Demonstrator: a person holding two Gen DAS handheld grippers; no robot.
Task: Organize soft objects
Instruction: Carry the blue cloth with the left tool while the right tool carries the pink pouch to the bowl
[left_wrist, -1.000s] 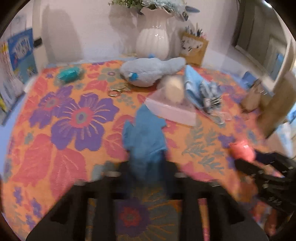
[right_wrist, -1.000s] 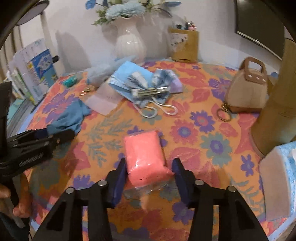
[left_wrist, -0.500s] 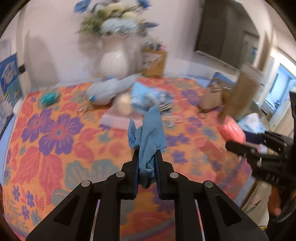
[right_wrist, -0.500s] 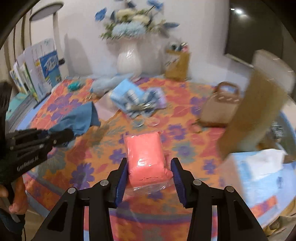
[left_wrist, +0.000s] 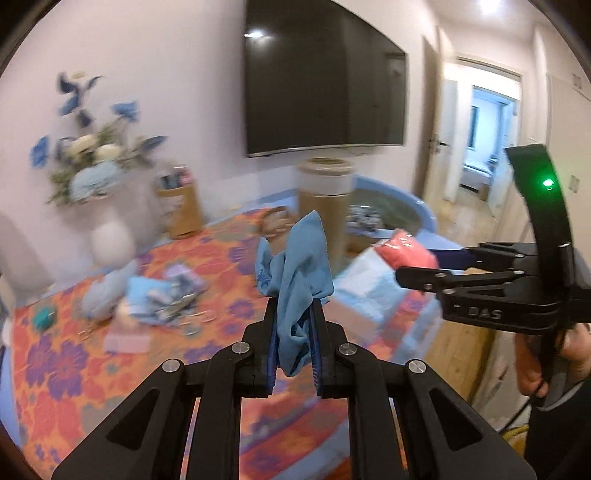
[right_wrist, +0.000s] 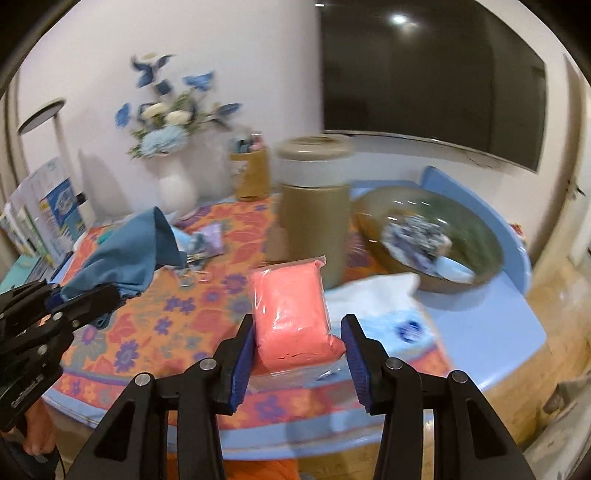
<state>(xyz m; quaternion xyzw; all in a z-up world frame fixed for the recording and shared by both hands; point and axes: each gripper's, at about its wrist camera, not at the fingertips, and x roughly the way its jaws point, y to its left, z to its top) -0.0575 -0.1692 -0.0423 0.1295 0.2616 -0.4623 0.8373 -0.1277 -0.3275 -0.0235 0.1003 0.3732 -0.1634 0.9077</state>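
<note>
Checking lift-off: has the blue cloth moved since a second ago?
Yes. The blue cloth, clamped in the left tool, has come up off the floral tablecloth where it lay.

Indoor ceiling light; glare on TV; background motion-blurred; fisheye edges dark.

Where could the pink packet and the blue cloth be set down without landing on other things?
Bare spots: the floral tablecloth nearest the camera, and the plain blue surface in front of the bowl. It is crowded around the tan canister and the clutter pile by the vase.
</note>
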